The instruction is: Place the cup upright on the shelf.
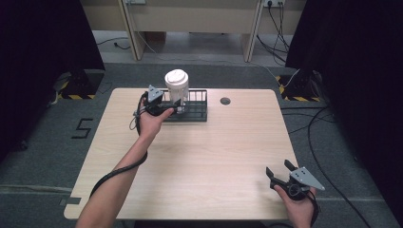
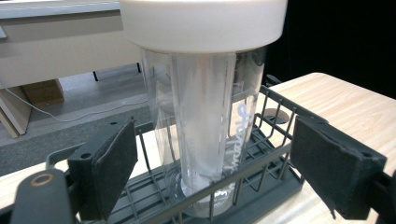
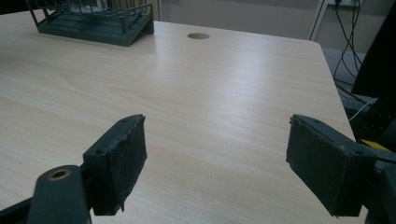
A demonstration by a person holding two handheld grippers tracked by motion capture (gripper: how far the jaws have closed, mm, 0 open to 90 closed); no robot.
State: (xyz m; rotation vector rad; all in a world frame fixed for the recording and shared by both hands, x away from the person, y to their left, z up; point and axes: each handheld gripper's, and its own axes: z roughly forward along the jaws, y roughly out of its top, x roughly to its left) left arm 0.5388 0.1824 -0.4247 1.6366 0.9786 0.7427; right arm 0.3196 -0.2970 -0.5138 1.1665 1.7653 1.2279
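Observation:
A clear tumbler (image 1: 177, 88) with a white lid stands upright in the left end of a dark wire rack (image 1: 196, 108) at the back of the table. My left gripper (image 1: 175, 106) reaches into the rack from the left, open. In the left gripper view the tumbler (image 2: 205, 116) rises between the spread pads (image 2: 114, 168) without either pad touching it, and the rack (image 2: 261, 172) wires cross in front of its base. My right gripper (image 1: 278, 167) sits low at the table's front right, open and holding nothing. In its own view the right gripper (image 3: 217, 168) hovers over bare wood.
The light wooden table (image 1: 204, 161) has a round cable hole (image 1: 225, 100) to the right of the rack. The rack (image 3: 93, 21) and hole (image 3: 198, 36) lie far off in the right gripper view. Cables run along the floor at the right.

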